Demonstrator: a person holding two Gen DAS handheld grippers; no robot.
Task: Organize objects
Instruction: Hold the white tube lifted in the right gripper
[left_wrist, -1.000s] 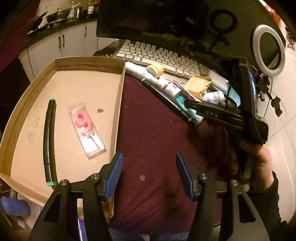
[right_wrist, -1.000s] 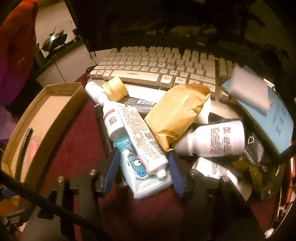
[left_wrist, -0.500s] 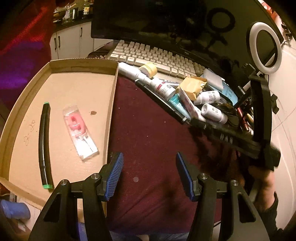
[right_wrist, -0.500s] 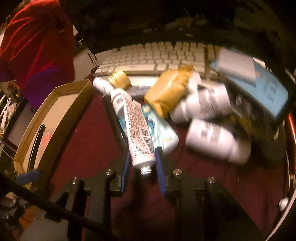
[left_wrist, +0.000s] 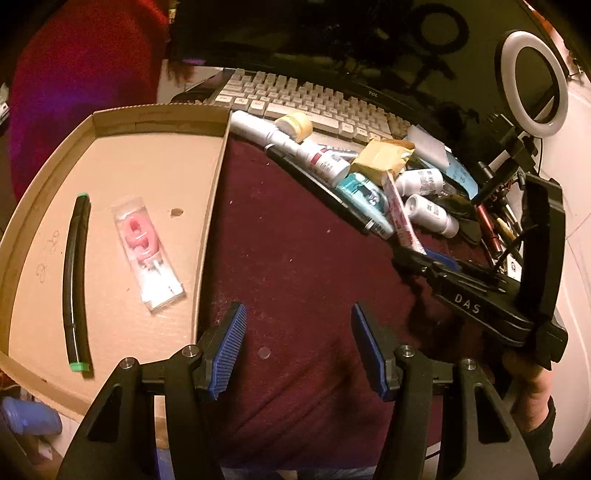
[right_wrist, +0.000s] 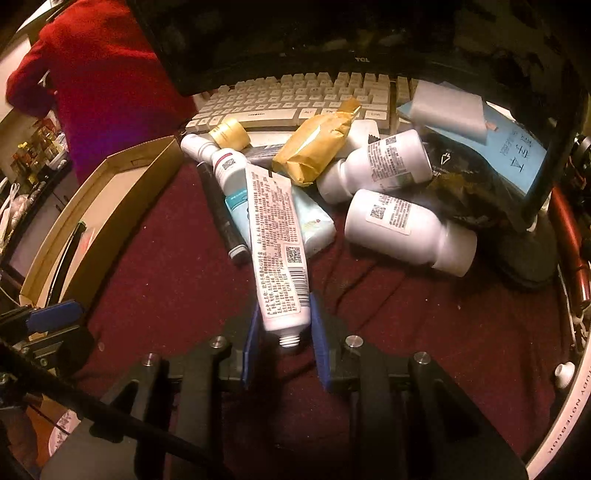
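The right gripper (right_wrist: 282, 326) has just closed its jaws on the neck end of the white printed squeeze tube (right_wrist: 275, 243). A second ago that tube lay loose on the pile with the blue pads spread wide around it; now they pinch it just above the uncapped threaded nozzle. Its far end rests on the teal tube (right_wrist: 314, 221) in the heap along the bench's far edge. I judge the pick made and the carry to the shallow cardboard tray (left_wrist: 207, 229) at the left edge next. The left gripper (left_wrist: 297, 349) hangs released and empty over bare maroon cloth (left_wrist: 295, 236).

The bench is dimly lit. A beige keyboard (right_wrist: 295, 96) and dark monitor (right_wrist: 332, 33) sit behind the pile, with a ring light (left_wrist: 533, 83) at the far right corner.
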